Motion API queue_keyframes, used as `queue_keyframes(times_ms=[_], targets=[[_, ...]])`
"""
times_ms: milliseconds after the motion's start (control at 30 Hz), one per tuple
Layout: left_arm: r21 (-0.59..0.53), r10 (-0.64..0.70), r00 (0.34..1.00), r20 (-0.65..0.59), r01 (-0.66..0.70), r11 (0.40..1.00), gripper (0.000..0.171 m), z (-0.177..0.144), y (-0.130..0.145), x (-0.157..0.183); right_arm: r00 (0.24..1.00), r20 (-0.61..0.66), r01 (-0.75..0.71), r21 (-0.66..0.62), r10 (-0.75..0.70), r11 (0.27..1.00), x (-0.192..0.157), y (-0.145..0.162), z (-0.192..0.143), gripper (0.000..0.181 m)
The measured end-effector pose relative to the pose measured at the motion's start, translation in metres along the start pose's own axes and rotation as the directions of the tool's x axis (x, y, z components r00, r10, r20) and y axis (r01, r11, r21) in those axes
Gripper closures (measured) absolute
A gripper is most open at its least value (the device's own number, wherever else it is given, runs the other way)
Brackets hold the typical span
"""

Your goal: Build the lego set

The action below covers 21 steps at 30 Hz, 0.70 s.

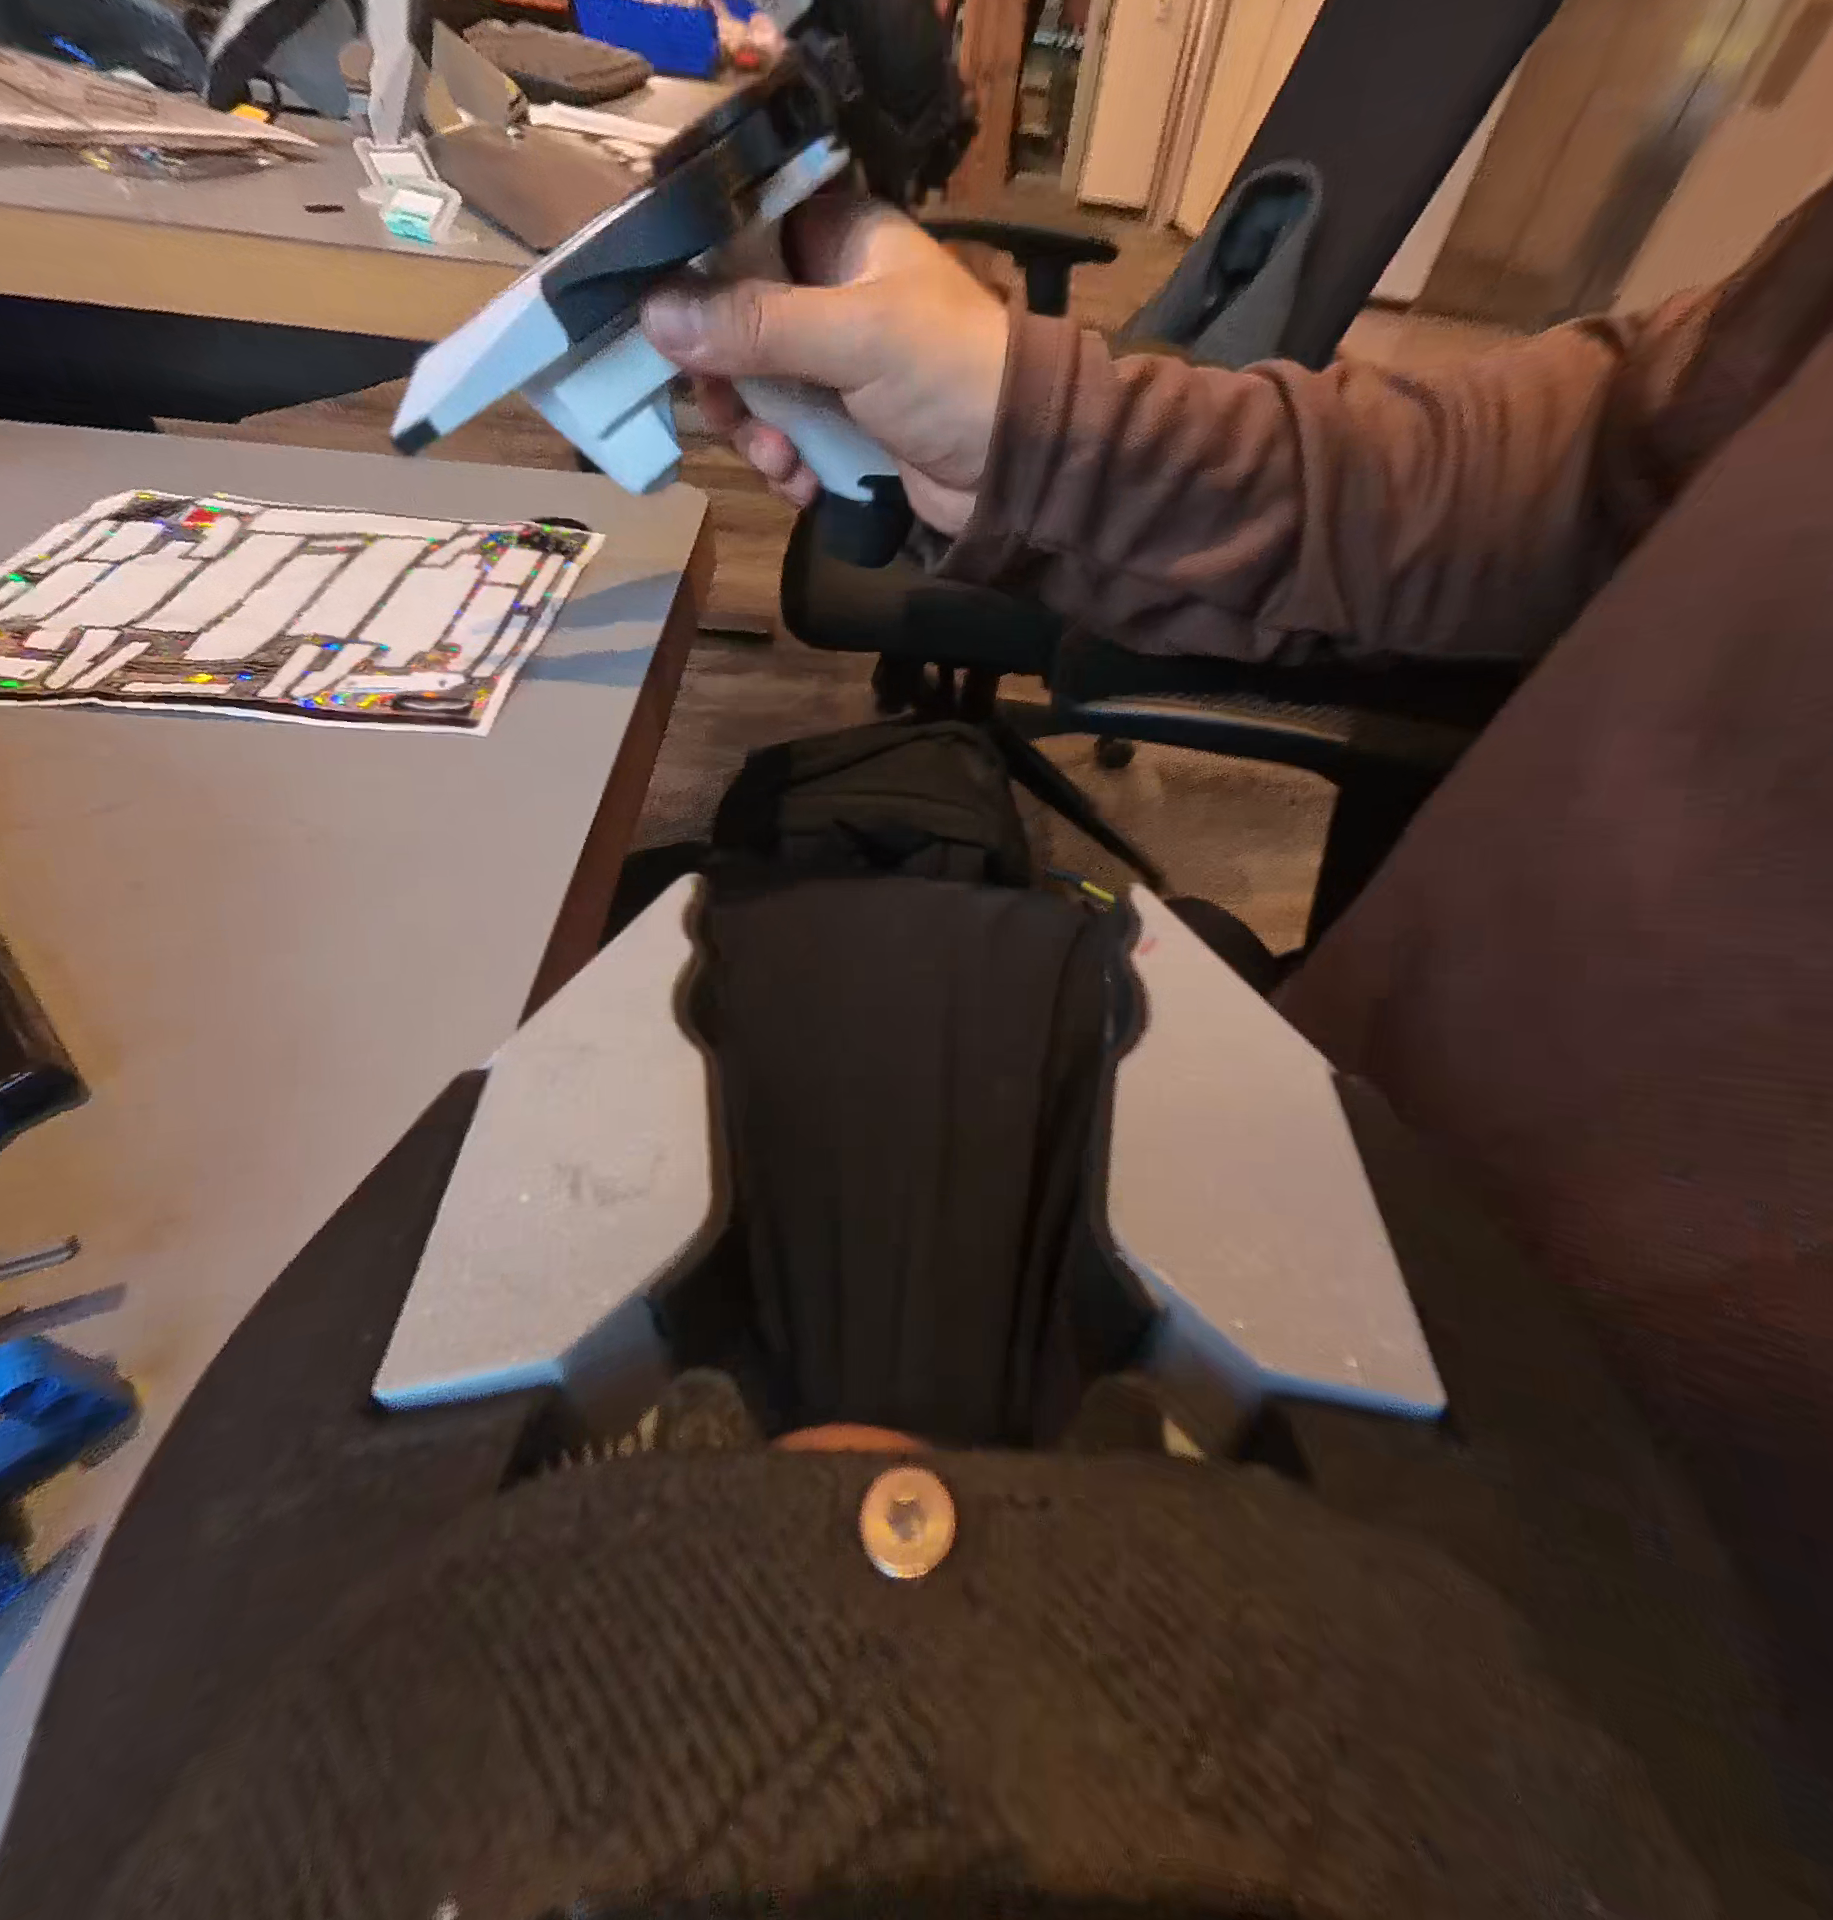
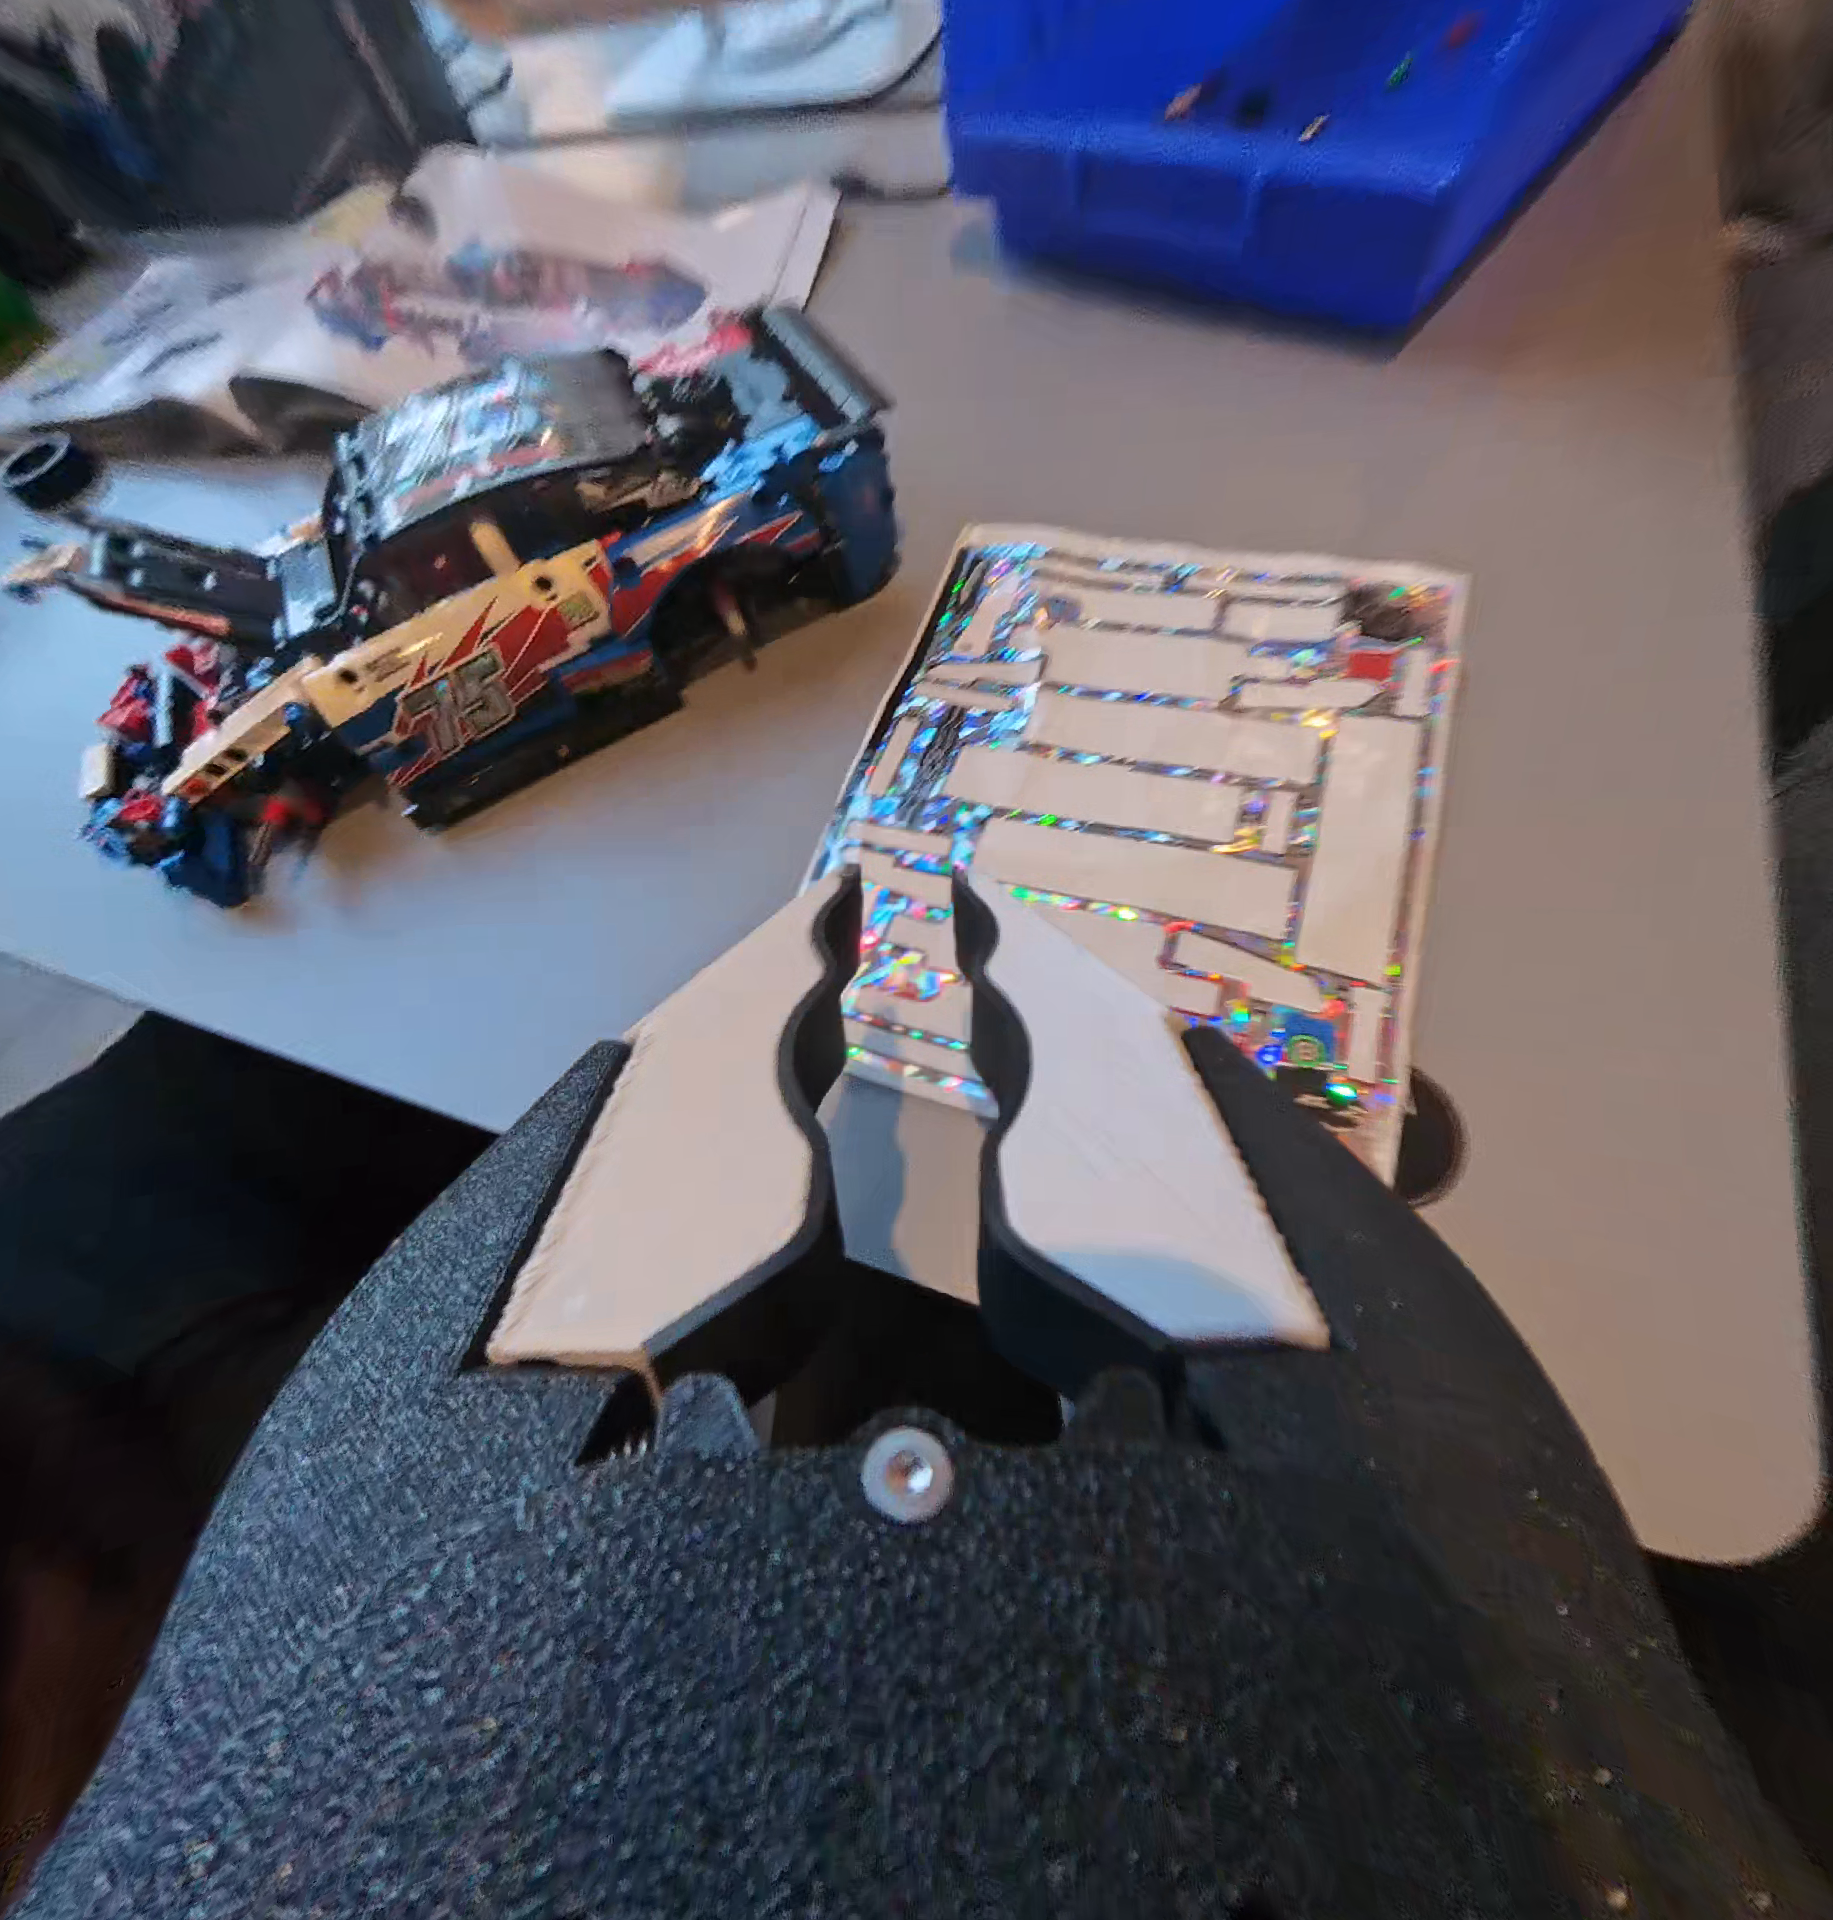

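Lego car (image 2: pixel 538 613), partly built, front end unfinished.

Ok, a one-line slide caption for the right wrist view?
Right claw, slightly open and empty, hovers over a holographic sticker sheet beside the partly built Lego race car.

Warm, even indoor light is filling both views, leaving the desk (image 2: pixel 1151 436) softly lit. Holographic glare is sparkling across the sticker sheet (image 2: pixel 1161 790), which is casting a faint shadow at the middle of the left wrist frame. Motion blur is smearing the blue bin (image 2: pixel 1286 156) and papers (image 2: pixel 455 281) along the top of the right wrist frame. Wide-angle distortion is bending the desk's edges toward the corners, and the blue pieces (image 1: pixel 29 1403) at lower left are sitting out of focus.
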State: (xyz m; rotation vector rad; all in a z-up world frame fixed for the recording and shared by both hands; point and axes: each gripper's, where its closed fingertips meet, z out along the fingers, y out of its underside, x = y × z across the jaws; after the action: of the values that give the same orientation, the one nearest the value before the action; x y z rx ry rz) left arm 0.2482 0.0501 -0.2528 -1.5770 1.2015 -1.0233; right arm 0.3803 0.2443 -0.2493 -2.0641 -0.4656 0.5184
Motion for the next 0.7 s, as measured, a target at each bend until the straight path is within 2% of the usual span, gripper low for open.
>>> queue_keyframes(times_ms=[100, 167, 267, 333, 433, 600, 700], targets=[[-0.044, 0.064, 0.996, 0.060, -0.062, 0.997, 0.102, 0.004, 0.018, 0.002, 0.995, -0.096, 0.034, 0.136, -0.021, 0.990, 0.012, -0.005, -0.010, 0.161], [-0.095, 0.062, 0.996, 0.069, -0.055, 0.994, 0.099, 0.007, 0.034, 0.004, 1.000, -0.016, 0.012, 0.112, -0.010, 0.994, 0.001, -0.006, -0.010, 0.159], [-0.098, -0.008, 0.997, 0.081, 0.016, 0.995, 0.102, 0.015, 0.045, 0.003, 0.994, -0.085, 0.078, 0.075, -0.072, 0.994, 0.011, -0.004, -0.009, 0.152], [-0.123, -0.082, 0.983, 0.164, 0.103, 0.987, 0.108, 0.023, 0.046, -0.012, 0.991, -0.085, 0.108, 0.083, -0.101, 0.991, 0.009, -0.006, -0.004, 0.156], [-0.178, -0.063, 0.948, 0.312, 0.123, 0.976, 0.117, 0.029, 0.028, -0.044, 0.990, -0.061, 0.129, 0.094, -0.124, 0.987, 0.003, -0.011, 0.006, 0.157], [-0.189, -0.037, 0.914, 0.403, 0.123, 0.974, 0.122, 0.036, -0.024, -0.094, 0.988, -0.043, 0.152, 0.102, -0.148, 0.983, 0.004, -0.014, 0.009, 0.160], [-0.232, -0.055, 0.896, 0.441, 0.173, 0.957, 0.140, 0.045, -0.023, -0.122, 0.996, -0.032, 0.082, 0.148, -0.078, 0.986, 0.013, -0.022, -0.003, 0.160]])
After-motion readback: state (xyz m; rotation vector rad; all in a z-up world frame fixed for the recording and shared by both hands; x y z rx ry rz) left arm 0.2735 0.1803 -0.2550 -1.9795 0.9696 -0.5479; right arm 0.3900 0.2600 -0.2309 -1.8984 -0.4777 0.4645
